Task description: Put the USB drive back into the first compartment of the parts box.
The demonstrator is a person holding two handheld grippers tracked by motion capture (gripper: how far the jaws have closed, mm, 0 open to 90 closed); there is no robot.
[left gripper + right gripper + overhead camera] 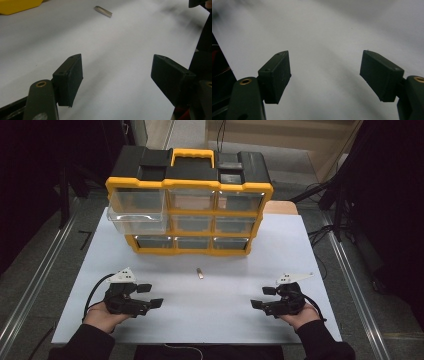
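Observation:
A small metal piece (200, 273) lies on the white table top (210, 310) just in front of a yellow and black drawer organizer (190, 202). In the left gripper view the metal piece (103, 11) lies far ahead of the jaws. My left gripper (151, 295) rests at the front left, held by a hand, open with nothing between its pads (72, 80). My right gripper (262, 297) rests at the front right, likewise open and empty, over bare white surface with its pads (277, 77) wide apart. Both point toward the table's middle.
The organizer has three rows of clear drawers; the top left drawer (136, 212) is pulled out toward me. A yellow carry handle (192, 156) sits on top. Metal rails (35, 285) run along both sides of the table. A wooden piece (280, 207) shows behind the organizer's right.

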